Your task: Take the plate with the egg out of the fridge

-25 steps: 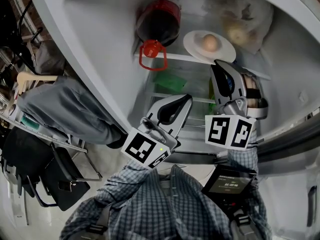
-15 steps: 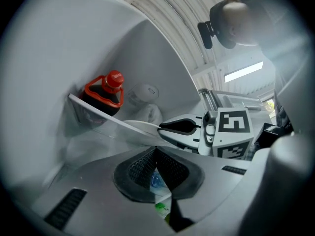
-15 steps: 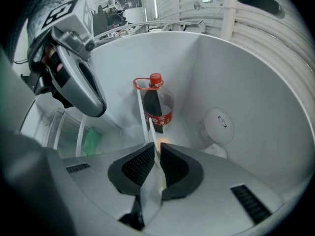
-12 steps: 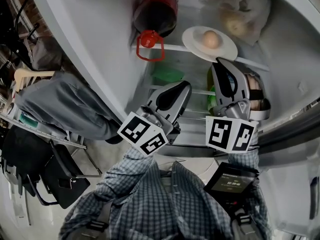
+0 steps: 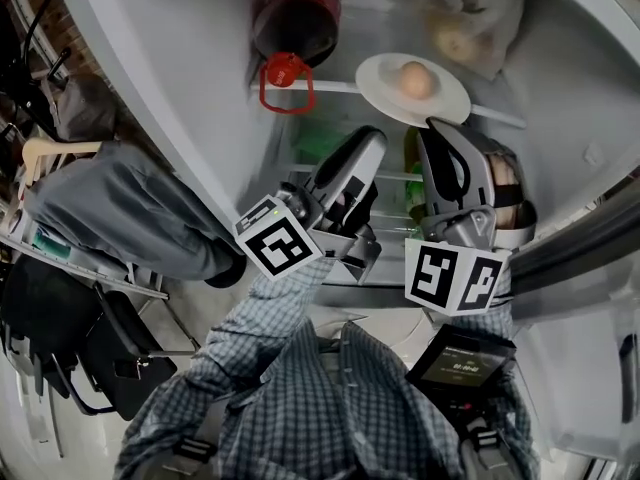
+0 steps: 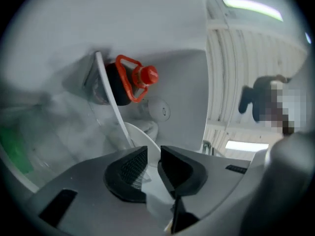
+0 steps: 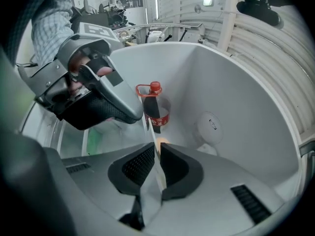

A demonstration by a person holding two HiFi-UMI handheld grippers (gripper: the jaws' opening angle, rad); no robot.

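Note:
A white plate (image 5: 440, 100) with a brown egg (image 5: 415, 79) sits on the fridge's upper wire shelf (image 5: 340, 86). My right gripper (image 5: 437, 124) is at the plate's near rim and is shut on it. In the right gripper view the thin plate (image 7: 153, 144) edge runs between the pads of that gripper (image 7: 157, 151), with the egg (image 7: 164, 142) just beyond. My left gripper (image 5: 366, 140) hangs just below the shelf, left of the plate, jaws nearly together with nothing in them. In its own view the left gripper (image 6: 153, 154) faces the plate (image 6: 145, 132).
A dark cola bottle (image 5: 295, 18) with a red cap and ring (image 5: 285, 71) stands left of the plate, also seen as the bottle (image 6: 118, 80). A plastic bag of food (image 5: 470, 18) lies behind right. Green items (image 5: 322, 138) sit on the lower shelf. The fridge wall (image 5: 170, 98) runs along the left.
My left gripper has risen toward the upper shelf and closer to the plate. The right gripper has stayed at the plate's near rim.

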